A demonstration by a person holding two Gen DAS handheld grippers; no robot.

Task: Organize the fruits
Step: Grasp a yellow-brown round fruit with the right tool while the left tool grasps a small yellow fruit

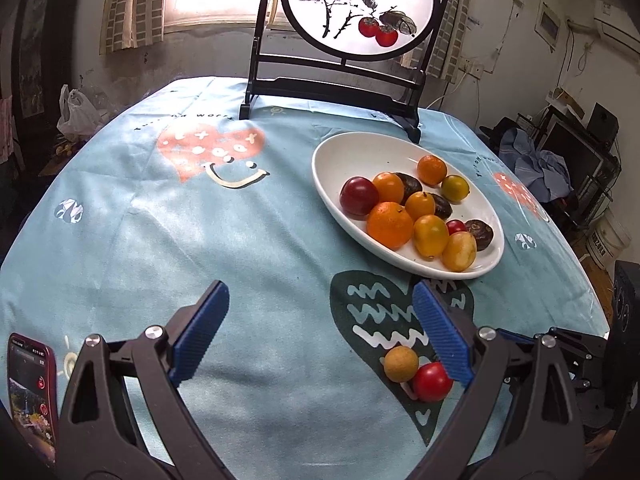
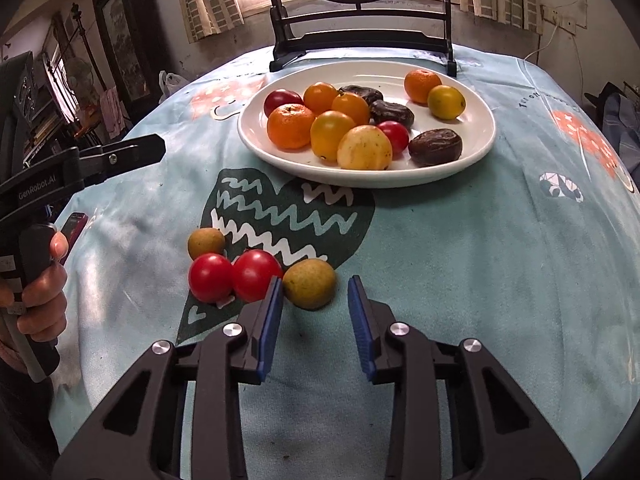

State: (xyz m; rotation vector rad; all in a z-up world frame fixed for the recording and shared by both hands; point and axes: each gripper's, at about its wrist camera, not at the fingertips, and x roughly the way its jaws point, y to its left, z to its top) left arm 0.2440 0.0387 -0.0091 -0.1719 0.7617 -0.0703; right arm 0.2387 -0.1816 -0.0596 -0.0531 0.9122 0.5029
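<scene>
A white oval plate (image 2: 472, 156) (image 1: 332, 148) holds several oranges, yellow fruits, red tomatoes and dark dates. On the blue cloth in front of it lie two red tomatoes (image 2: 211, 277) (image 2: 256, 275) and two tan round fruits (image 2: 206, 243) (image 2: 309, 283). My right gripper (image 2: 315, 294) is open and empty, its tips just short of the nearer tan fruit. My left gripper (image 1: 320, 304) is open wide and empty above the cloth; one tan fruit (image 1: 401, 363) and one tomato (image 1: 431, 381) lie by its right finger (image 1: 440, 332). The left gripper also shows in the right wrist view (image 2: 136, 152).
A black-framed round painted screen (image 1: 356, 8) stands behind the plate at the table's far edge. A red phone (image 1: 30, 396) lies on the cloth at the near left. The table edge curves away on both sides, with room clutter beyond.
</scene>
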